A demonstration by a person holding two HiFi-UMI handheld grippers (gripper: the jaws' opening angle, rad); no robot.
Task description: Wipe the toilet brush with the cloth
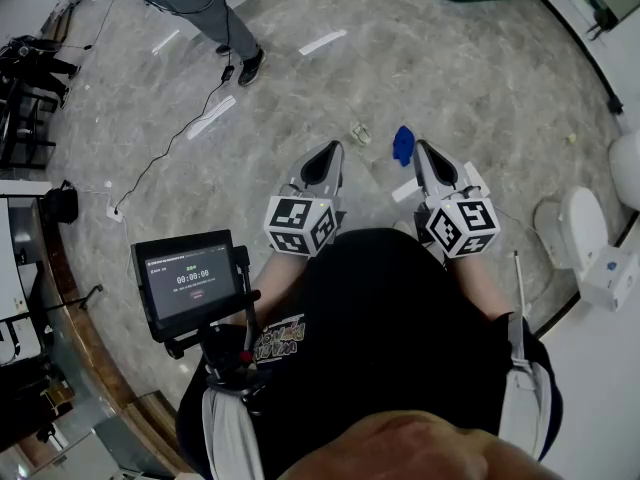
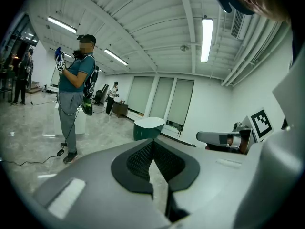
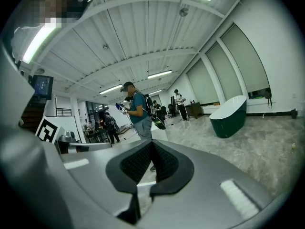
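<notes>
Jaws are shut with nothing between them on both of the two grey handheld grippers, the left gripper [image 1: 333, 149] and the right gripper [image 1: 424, 149]. The person holds them side by side before the chest, pointing forward and slightly down. One crumpled blue cloth [image 1: 403, 145] lies on the grey marble floor [image 1: 450, 58], seen between their tips, and one white toilet [image 1: 575, 230] stands at far right.

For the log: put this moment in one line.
left gripper shut, empty; right gripper shut, empty; blue cloth on floor, untouched
</notes>
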